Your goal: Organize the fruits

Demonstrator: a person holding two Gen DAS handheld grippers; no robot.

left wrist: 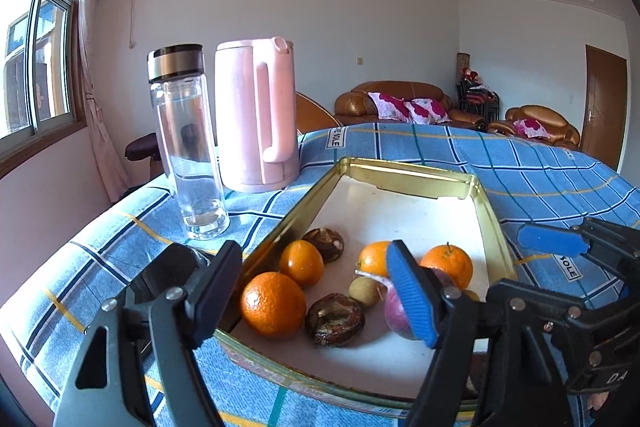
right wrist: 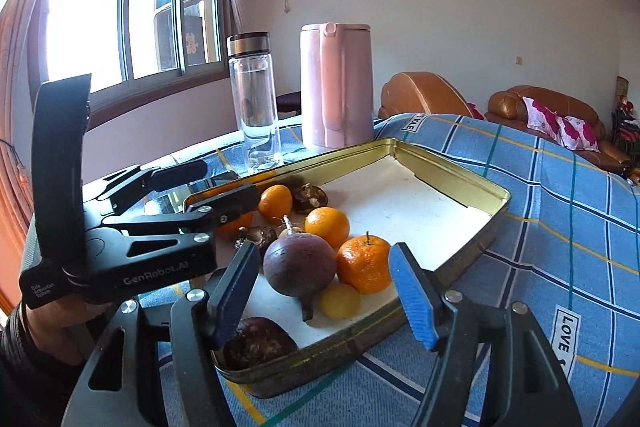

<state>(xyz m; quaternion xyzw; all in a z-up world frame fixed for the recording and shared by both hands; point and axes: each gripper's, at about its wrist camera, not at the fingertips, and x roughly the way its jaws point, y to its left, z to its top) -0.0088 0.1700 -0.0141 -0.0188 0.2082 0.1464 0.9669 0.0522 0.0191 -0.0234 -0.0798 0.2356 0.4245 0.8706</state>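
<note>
Both tongs agape, empty: left tongs (left wrist: 316,291), right tongs (right wrist: 324,291) over fruit (right wrist: 300,269) in tin tray (right wrist: 472,179).

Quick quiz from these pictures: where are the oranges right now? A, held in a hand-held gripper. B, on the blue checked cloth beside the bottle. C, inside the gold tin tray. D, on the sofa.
C: the oranges lie with the other fruit on the white floor of the tray, inside its gold rim, and neither hand-held gripper holds anything.
</note>
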